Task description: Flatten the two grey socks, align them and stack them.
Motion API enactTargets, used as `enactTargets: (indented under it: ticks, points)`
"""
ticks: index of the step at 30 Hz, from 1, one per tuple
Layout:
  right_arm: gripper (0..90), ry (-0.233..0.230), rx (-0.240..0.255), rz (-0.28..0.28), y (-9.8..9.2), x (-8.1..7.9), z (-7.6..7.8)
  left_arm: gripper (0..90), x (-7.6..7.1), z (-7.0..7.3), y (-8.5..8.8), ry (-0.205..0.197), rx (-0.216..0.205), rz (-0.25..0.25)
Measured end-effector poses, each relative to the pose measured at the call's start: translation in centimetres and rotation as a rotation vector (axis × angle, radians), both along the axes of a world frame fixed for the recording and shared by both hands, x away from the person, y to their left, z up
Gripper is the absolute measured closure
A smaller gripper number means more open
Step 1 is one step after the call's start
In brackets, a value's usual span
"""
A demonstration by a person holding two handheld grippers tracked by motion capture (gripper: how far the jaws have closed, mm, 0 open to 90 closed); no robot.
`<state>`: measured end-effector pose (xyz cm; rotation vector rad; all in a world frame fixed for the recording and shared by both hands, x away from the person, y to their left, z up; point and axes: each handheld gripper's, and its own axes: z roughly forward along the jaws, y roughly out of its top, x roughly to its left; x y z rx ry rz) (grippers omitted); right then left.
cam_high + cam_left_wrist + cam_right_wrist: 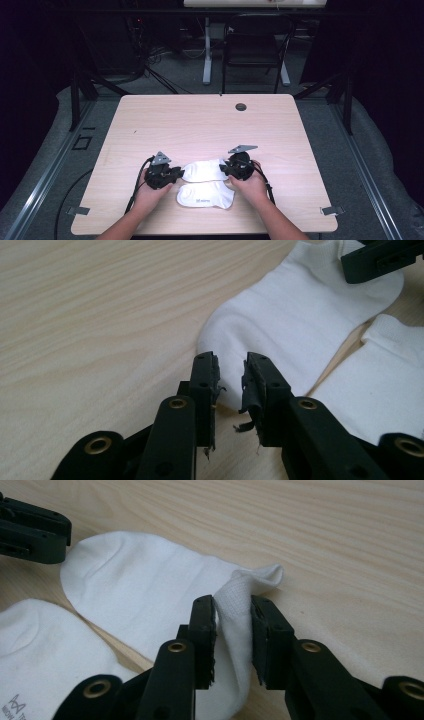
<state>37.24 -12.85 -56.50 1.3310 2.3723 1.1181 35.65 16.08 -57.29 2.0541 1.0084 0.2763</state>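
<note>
Nearest the person, one white sock (206, 195) lies flat on the table (200, 120) with its printed mark up, untouched by either tool. Just beyond it, almost touching along one edge, lies the second white sock (204, 170), and both grippers work at this one, one at each end.

The left gripper (230, 371) sits at the toe end with its jaws a little apart; the rounded toe lies right at the tips, and the pads do not seem to press on it. The right gripper (233, 611) is at the cuff end, jaws partly open, with the ribbed cuff (235, 597) standing up in a fold between them; I cannot tell for sure whether the pads pinch it.

The step in hand looks like taking the far sock by both ends. To do it well, each gripper should close on a single fold of cloth, deep enough not to slip. The left needs to slide further over the toe first. Lifting both ends together and level should keep the near sock undisturbed.
</note>
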Motion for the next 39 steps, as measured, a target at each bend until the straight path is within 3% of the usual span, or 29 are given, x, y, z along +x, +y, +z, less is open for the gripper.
enactTargets:
  ticks: [3,6,11,24,28,34,39]
  points:
    - [70.2,-0.008,-0.008,-0.006,-0.2,-0.2,0.1,72.3,0.3,0.0,-0.6,0.001,-0.003,0.006]
    - [68.8,-0.014,-0.031,-0.012,-0.6,-0.4,0.1,72.4,0.6,-0.3,-1.0,0.003,0.028,0.005]
    - [68.0,-0.006,-0.028,-0.031,-1.2,-0.5,-0.1,73.7,0.7,-0.6,-1.2,0.008,0.047,0.000]
    - [68.1,0.013,-0.015,-0.071,-2.2,-0.4,-0.8,85.8,0.6,-0.7,-1.8,-0.006,0.087,-0.013]
    - [71.3,0.018,-0.016,-0.076,-2.5,-0.4,-0.9,87.0,0.6,-0.7,-1.8,-0.003,0.085,-0.014]
    - [82.9,0.023,-0.031,-0.077,-2.6,-0.5,-1.1,87.8,0.8,-0.7,-1.5,0.011,0.076,-0.008]
    - [85.9,0.023,-0.032,-0.077,-2.6,-0.5,-1.1,88.0,0.9,-0.7,-1.2,0.018,0.074,-0.006]
